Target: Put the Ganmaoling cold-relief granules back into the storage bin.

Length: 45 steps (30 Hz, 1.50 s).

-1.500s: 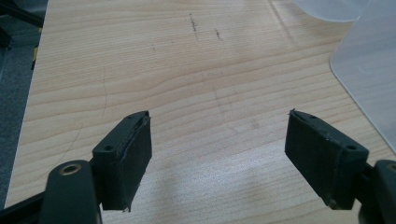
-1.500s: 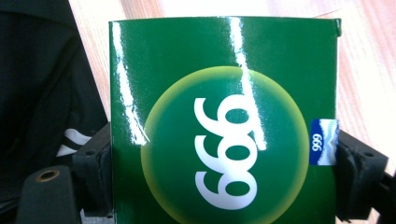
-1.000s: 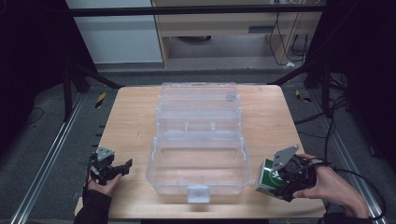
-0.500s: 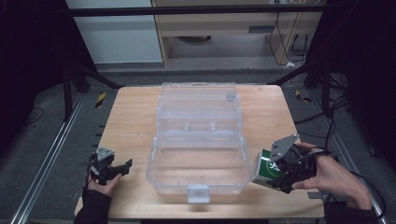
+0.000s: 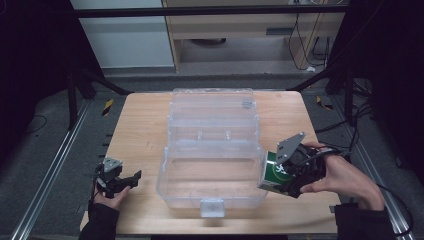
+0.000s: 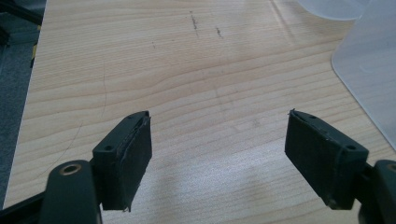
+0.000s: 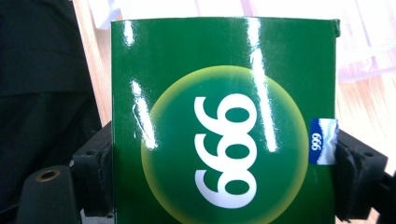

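since a second ago the right gripper [image 5: 280, 176] has carried its green box [image 5: 272, 174] in from the table's right edge, so the box now sits tilted right against the near right corner of the clear plastic case [image 5: 210, 165], touching or almost touching its wall. the left gripper [image 5: 125, 181] has not shifted; it rests near the front left corner of the wooden table [image 5: 135, 125], well apart from the case. seen from above, the case lies open in the middle of the table, its lid folded back away from the person, its near tray looking empty, a small latch at the front. the right gripper view shows the glossy green box [image 7: 224, 121] up close, a pale round emblem with white digits on its face, pinched firmly from both sides between the two black jaws. the left gripper view shows bare wood grain between two pads [image 6: 126, 158] held wide apart, gripping nothing, with a corner of the clear case [image 6: 369, 70] off to one side. my reading is that the pick-up is finished and the carry is nearly over. what seems left is lifting the box over the wall, lowering it into the tray, letting go, and perhaps closing the lid.
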Available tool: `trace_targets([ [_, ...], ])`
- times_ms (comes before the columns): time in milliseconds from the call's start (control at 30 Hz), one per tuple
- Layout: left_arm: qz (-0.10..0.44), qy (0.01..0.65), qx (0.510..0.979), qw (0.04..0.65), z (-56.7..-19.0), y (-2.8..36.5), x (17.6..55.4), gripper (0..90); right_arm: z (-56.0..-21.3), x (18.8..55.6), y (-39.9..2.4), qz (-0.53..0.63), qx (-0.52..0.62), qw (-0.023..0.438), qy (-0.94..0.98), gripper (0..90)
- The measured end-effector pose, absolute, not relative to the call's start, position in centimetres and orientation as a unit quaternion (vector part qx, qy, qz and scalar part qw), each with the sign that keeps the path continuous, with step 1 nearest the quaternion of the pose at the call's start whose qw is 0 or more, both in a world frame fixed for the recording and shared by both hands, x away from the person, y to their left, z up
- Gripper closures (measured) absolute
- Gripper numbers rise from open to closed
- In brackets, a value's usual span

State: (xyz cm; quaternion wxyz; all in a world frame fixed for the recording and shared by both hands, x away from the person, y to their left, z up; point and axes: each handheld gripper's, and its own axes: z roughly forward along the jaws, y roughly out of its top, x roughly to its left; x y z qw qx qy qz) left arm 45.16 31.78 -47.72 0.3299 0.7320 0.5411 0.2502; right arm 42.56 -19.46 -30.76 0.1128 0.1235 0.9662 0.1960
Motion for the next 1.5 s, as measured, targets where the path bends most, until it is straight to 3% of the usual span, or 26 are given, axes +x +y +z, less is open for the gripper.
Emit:
trace_targets([
  [967,0.250,0.540,0.733,0.328,-47.7,31.8,45.2,22.6,-32.4,46.0,-14.2,0.225,0.093,0.107,0.964,16.0],
  [1500,0.251,0.540,0.733,0.329,-47.7,31.8,45.2,22.8,-35.1,46.1,-13.1,0.194,0.079,0.088,0.974,16.0],
])
